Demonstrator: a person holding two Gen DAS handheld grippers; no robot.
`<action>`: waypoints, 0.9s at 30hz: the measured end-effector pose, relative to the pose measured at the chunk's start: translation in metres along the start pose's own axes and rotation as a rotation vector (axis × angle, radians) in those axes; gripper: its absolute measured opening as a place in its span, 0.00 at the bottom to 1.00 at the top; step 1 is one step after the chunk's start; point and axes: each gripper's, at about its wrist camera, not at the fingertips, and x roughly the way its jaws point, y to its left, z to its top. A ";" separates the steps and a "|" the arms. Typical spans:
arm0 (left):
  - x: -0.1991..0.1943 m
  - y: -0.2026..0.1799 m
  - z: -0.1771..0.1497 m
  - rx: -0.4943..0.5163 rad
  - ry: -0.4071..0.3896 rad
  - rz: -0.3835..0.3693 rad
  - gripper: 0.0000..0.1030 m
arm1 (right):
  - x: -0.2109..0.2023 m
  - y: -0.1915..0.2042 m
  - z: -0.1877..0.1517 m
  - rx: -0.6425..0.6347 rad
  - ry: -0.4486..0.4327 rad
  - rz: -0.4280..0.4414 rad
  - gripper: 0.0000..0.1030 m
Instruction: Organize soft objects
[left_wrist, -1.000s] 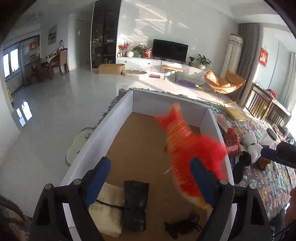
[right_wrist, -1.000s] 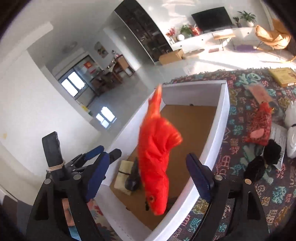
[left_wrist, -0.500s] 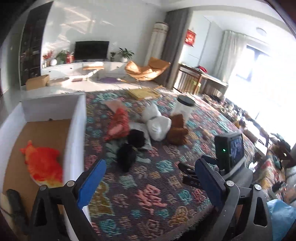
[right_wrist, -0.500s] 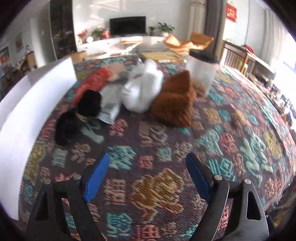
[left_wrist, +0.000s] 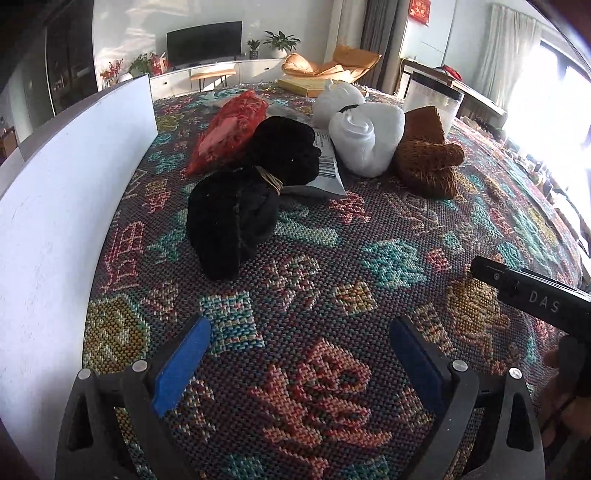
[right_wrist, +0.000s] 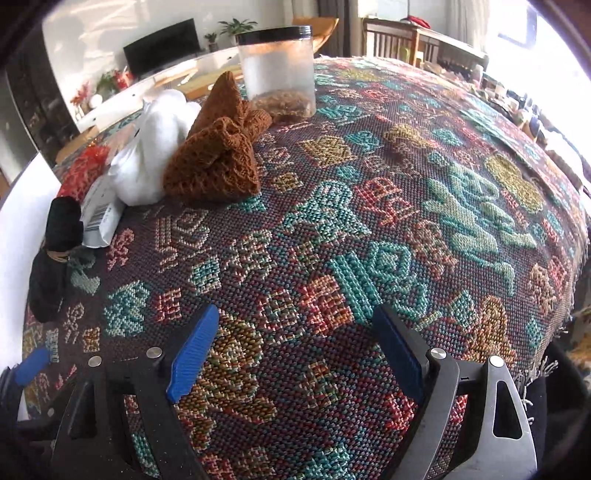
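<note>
Soft things lie in a heap on the patterned woven cloth (left_wrist: 332, 266). Nearest is a black plush bundle (left_wrist: 236, 218) tied with a band. Behind it are a red pouch (left_wrist: 229, 133), a white rolled cloth (left_wrist: 365, 140) and a brown knitted piece (left_wrist: 424, 155). My left gripper (left_wrist: 299, 354) hangs open and low over the bare cloth, short of the black bundle, nothing between its pads. My right gripper (right_wrist: 295, 350) is open over the cloth too. The brown knit (right_wrist: 214, 166) and white cloth (right_wrist: 151, 158) sit far ahead to its left, the black bundle (right_wrist: 55, 251) at the left edge.
The white wall of the box (left_wrist: 62, 192) runs along the left. A grey packet with a barcode (left_wrist: 325, 173) lies under the heap. A clear jar with a black lid (right_wrist: 277, 70) stands behind the brown knit. The cloth's fringed edge (right_wrist: 546, 365) drops off at right.
The orange fish plush fell from the left gripper into the box. Both grippers then swung right, away from the box, and sank toward the patterned cloth; the box interior is out of view.
</note>
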 end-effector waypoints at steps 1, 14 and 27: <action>0.003 -0.002 0.002 0.013 0.005 0.012 0.94 | 0.000 0.000 0.000 0.000 0.001 0.003 0.86; 0.014 -0.005 0.008 0.056 0.003 0.057 1.00 | -0.003 0.010 -0.006 -0.031 0.009 -0.022 0.90; 0.014 -0.006 0.007 0.058 0.001 0.061 1.00 | -0.006 0.013 -0.006 -0.035 0.009 -0.031 0.91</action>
